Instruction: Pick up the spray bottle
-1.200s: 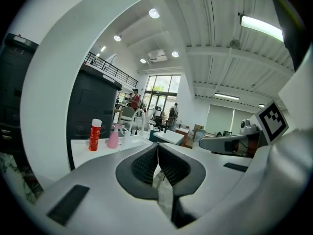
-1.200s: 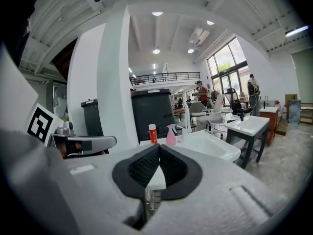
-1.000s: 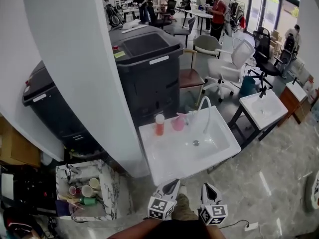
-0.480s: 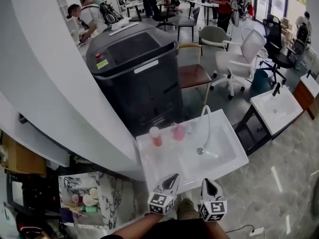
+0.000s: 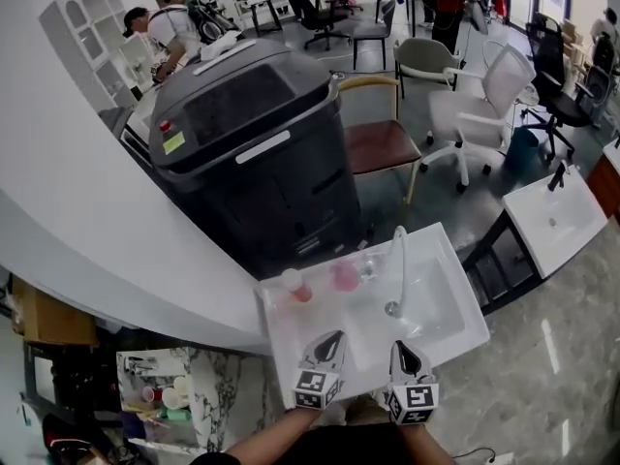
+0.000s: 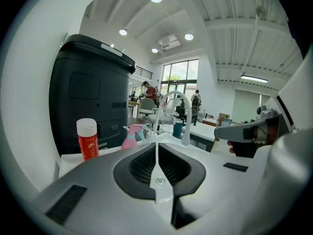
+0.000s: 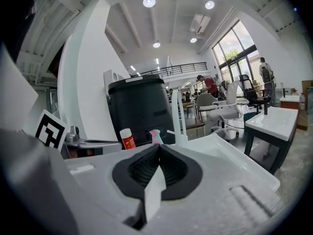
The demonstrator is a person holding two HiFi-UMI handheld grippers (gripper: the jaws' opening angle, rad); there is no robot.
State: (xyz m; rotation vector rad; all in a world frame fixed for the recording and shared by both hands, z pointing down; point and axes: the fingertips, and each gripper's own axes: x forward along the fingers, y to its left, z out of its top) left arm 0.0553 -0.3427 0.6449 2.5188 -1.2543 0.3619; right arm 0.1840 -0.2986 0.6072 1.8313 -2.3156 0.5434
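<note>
My left claw (image 5: 332, 340) and right claw (image 5: 401, 349) are both clenched with nothing in them, side by side over the near edge of the white sink (image 5: 463, 329). The pink spray bottle (image 5: 345, 276) stands on the sink's back ledge between the red bottle (image 5: 294, 285) and the faucet (image 5: 397, 260), apart from both claws.

My left gripper (image 5: 333, 337) and my right gripper (image 5: 401, 347), matched pair: each a pale grey moulded shell tapering to a point, with black ribbed pads (image 6: 142, 165) lining the jaws and a white cube (image 5: 312, 387) printed with black square markers at the rear. One small silver screw (image 6: 160, 181) is set in the white centre rib (image 6: 157, 155) of the left unit. Worn by me: a dark garment (image 5: 339, 449), seen only at the bottom edge of the head view.
</note>
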